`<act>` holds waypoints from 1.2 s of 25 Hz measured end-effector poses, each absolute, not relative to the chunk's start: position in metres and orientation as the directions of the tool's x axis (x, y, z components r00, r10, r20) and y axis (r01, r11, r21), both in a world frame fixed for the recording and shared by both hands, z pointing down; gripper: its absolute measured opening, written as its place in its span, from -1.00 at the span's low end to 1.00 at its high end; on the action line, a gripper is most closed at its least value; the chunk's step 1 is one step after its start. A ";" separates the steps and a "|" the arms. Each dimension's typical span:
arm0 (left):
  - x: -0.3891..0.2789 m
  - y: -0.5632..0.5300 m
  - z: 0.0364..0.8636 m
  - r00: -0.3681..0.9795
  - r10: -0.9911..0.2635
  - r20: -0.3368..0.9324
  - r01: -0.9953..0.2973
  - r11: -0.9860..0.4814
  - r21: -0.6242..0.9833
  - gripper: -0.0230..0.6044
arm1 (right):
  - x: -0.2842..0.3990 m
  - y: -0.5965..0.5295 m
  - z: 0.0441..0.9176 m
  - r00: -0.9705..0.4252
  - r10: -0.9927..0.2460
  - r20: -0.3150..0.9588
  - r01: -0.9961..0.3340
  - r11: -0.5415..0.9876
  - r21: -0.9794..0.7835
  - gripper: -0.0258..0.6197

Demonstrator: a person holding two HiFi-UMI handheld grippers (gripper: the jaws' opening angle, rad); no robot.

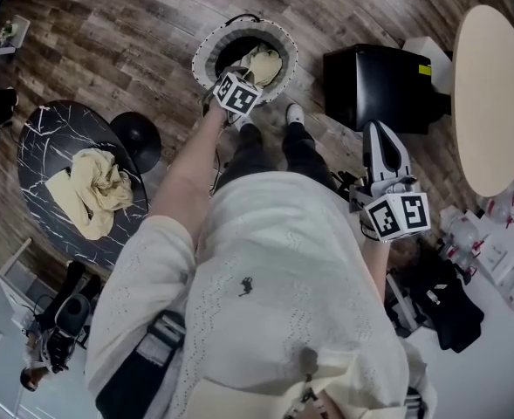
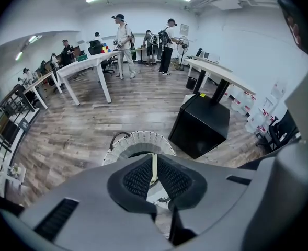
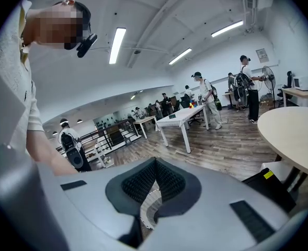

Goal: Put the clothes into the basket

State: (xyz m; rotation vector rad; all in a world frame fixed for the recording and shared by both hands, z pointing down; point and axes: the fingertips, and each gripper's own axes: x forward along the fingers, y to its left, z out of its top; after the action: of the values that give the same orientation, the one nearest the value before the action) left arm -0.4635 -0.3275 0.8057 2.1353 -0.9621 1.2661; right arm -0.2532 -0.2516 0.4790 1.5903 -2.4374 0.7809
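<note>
The main risk, as I judge it, is dragging the cloth [image 1: 263,64] back out: the left tool [image 2: 154,161] is pressed nearly together on 1 thin cream fold of it, and if that tool rises before it lets go, the cloth would trail up over the basket [image 1: 202,55] rim and could spill onto the floor. The pinch also looks slight, only an edge showing between the pads, so a pull might instead let the fold slip and leave the cloth draped half over the rim. A smaller risk is knocking the light wicker basket, since the left tool hangs right over its mouth, pointing steeply down. The cloth lies inside the basket, toward its right side in the head view, directly under and ahead of the left tool, with the pinched fold running up between the pads. The right tool [image 3: 156,163] is pressed together on nothing and is held by the person's right side, well apart from the basket. A 2nd cloth [image 1: 95,190], cream too, lies on the dark marble surface [image 1: 43,147] to the left, near the basket but touched by neither tool, so the task seems only partly done.
</note>
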 end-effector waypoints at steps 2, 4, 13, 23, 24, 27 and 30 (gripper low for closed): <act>-0.462 -0.325 0.804 0.330 -0.333 0.883 -0.769 -0.637 0.047 -0.78 | -0.253 -0.252 0.479 -0.442 -0.815 0.374 -0.881 0.316 -0.353 -0.90; -0.462 -0.322 0.802 0.337 -0.342 0.877 -0.775 -0.629 0.052 -0.79 | -0.255 -0.251 0.480 -0.451 -0.811 0.374 -0.877 0.324 -0.355 -0.90; -0.452 -0.307 0.778 0.382 -0.382 0.841 -0.788 -0.610 0.081 -0.81 | -0.263 -0.252 0.478 -0.509 -0.781 0.363 -0.848 0.382 -0.368 -0.90; -0.452 -0.290 0.742 0.422 -0.481 0.768 -0.840 -0.527 0.132 -0.86 | -0.273 -0.254 0.477 -0.568 -0.744 0.352 -0.814 0.444 -0.374 -0.90; -0.453 -0.290 0.736 0.423 -0.499 0.756 -0.849 -0.510 0.138 -0.86 | -0.273 -0.255 0.477 -0.572 -0.741 0.351 -0.811 0.450 -0.373 -0.90; -0.453 -0.289 0.715 0.430 -0.554 0.713 -0.873 -0.457 0.172 -0.86 | -0.272 -0.257 0.475 -0.588 -0.732 0.346 -0.802 0.468 -0.371 -0.90; -0.448 -0.286 0.690 0.443 -0.592 0.673 -0.876 -0.447 0.183 -0.86 | -0.271 -0.259 0.473 -0.605 -0.721 0.339 -0.790 0.486 -0.374 -0.90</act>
State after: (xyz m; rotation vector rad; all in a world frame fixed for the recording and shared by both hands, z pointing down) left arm -0.4484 -0.2857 0.6898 2.1812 -1.2289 0.7247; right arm -0.2706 -0.2588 0.4728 1.3231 -2.5883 0.7609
